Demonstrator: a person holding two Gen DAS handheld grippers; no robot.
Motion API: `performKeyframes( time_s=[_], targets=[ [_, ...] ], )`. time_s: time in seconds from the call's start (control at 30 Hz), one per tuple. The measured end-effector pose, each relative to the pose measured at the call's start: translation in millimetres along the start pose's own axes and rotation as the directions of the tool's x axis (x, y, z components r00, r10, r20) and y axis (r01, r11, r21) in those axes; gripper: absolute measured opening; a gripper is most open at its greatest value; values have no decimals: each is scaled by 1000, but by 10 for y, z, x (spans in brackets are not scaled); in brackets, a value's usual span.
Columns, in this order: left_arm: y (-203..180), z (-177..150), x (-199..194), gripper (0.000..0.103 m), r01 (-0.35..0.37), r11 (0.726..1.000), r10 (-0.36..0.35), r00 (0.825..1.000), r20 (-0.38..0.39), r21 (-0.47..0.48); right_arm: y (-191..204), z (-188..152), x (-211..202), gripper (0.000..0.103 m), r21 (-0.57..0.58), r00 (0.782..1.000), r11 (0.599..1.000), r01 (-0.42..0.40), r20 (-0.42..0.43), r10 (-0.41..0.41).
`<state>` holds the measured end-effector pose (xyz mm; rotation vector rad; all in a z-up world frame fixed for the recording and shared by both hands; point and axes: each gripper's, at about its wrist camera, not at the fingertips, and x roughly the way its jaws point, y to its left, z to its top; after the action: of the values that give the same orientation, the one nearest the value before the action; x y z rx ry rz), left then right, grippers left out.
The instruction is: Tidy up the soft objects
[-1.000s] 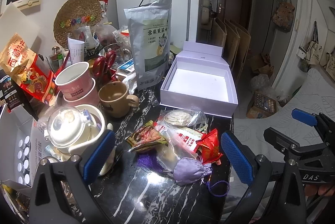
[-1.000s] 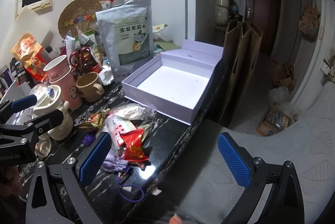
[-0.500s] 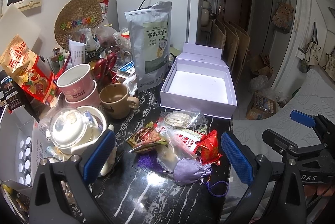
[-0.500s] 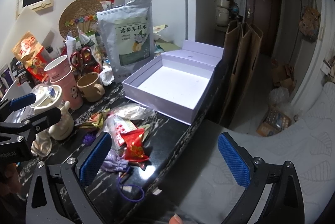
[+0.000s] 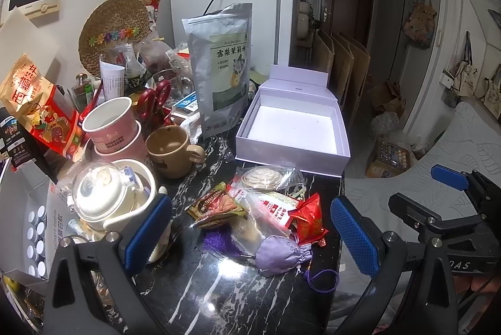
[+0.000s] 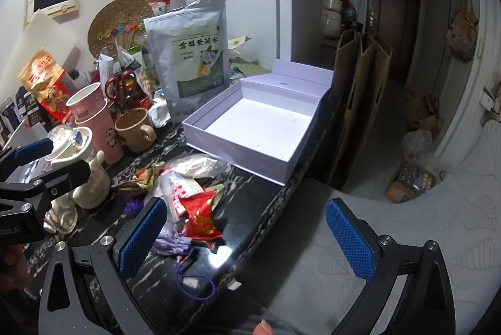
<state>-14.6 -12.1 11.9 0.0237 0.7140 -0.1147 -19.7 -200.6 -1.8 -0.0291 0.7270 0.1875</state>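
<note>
Sorting not yet underway: lavender box is sitting empty at far table edge, while soft packets and purple pouch are lying heaped nearer. Left tongs and right tongs are both gaping wide, holding nothing.

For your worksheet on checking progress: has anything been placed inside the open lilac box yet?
No. In the right wrist view the lilac box shows only its bare white floor, while the red packet and purple pouch lie on the counter.
</note>
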Motion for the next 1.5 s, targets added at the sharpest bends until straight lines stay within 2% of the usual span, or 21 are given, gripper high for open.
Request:
performKeyframes(
  time_s=[0.47, 0.8, 0.93, 1.2, 1.5],
  targets=[
    [-25, -31, 112, 103, 2, 1000, -2, 1000, -15, -4, -76, -67, 27, 103, -10, 999, 999, -47, 24, 47],
    [-48, -197, 308, 103, 32, 998, -35, 998, -52, -60, -136, -174, 194, 103, -35, 994, 994, -106, 8, 106],
    [-85, -313, 410, 103, 62, 995, -68, 995, -75, -83, -170, -232, 321, 103, -48, 992, 991, -125, -15, 124],
    [-145, -585, 696, 103, 142, 977, -164, 977, -136, -158, -291, -378, 575, 103, -50, 984, 984, -170, -66, 167],
    [-330, -790, 975, 103, 133, 982, -158, 968, -196, -133, -478, -530, 826, 103, -26, 973, 981, -195, -128, 190]
  ],
)
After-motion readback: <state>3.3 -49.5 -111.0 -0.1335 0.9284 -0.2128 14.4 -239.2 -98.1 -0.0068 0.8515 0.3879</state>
